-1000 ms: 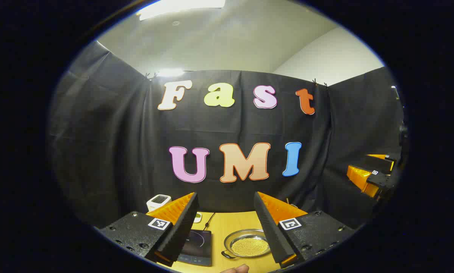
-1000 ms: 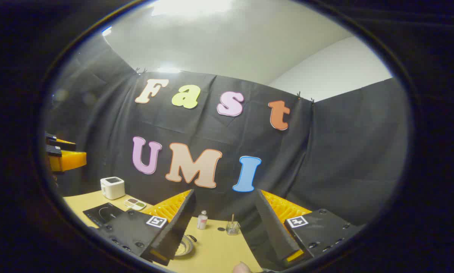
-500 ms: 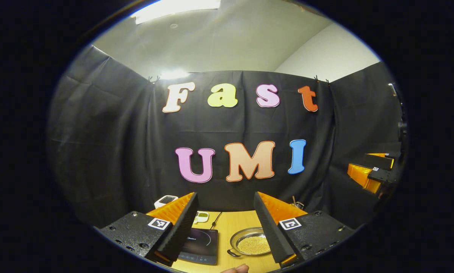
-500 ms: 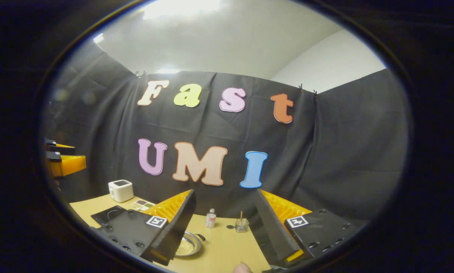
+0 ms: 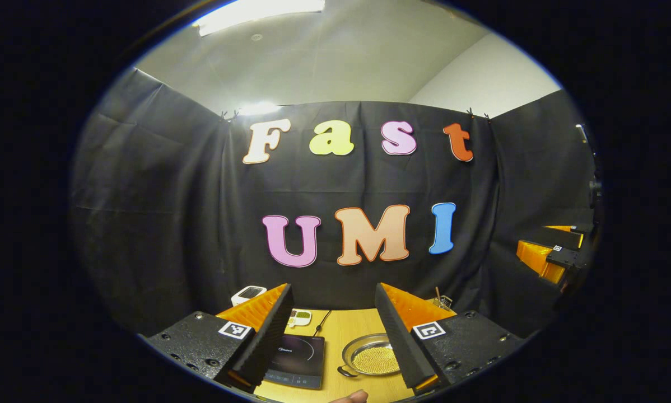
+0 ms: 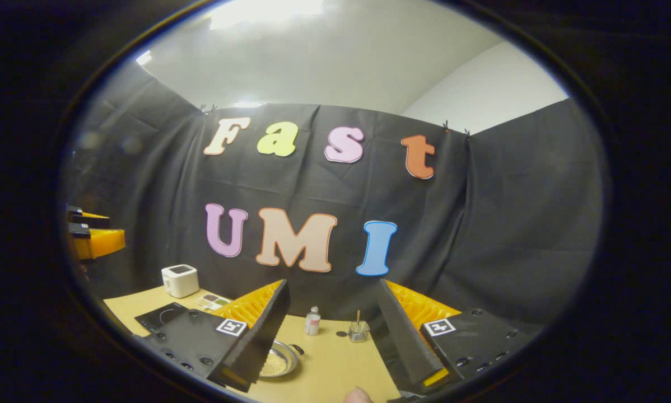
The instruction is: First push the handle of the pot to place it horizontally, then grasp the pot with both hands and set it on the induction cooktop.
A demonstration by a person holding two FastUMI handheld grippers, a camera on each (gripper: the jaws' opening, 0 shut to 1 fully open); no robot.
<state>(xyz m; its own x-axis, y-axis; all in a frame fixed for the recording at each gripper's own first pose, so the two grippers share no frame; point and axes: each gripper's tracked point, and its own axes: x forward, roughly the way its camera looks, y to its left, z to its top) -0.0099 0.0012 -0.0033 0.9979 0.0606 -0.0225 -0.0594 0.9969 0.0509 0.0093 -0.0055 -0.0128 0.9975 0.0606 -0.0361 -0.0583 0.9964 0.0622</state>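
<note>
A shallow metal pot (image 5: 372, 358) holding yellowish grains sits on the wooden table (image 5: 344, 327), with a small dark handle (image 5: 345, 370) at its near left. The black induction cooktop (image 5: 293, 354) lies just left of it. My left gripper (image 5: 332, 291) hovers open above both, holding nothing. In the right gripper view the pot (image 6: 282, 361) peeks out beside one finger, its other handle (image 6: 297, 349) on the right, and the cooktop (image 6: 159, 316) is far left. My right gripper (image 6: 332, 288) is open and holds nothing. Each gripper shows at the other view's edge: right gripper (image 5: 548, 254), left gripper (image 6: 92, 235).
A white box (image 6: 180, 280) and a small flat tray (image 6: 212, 302) stand behind the cooktop. A small bottle (image 6: 312, 322) and a glass cup with a stick (image 6: 358, 330) stand at the back near the cloth wall. A cable (image 5: 321, 322) runs behind the cooktop. A fingertip (image 6: 358, 396) shows at the bottom.
Both views have shifted slightly, so a little more of the table shows. The pot and the cooktop have not moved. Both grippers stay open.
</note>
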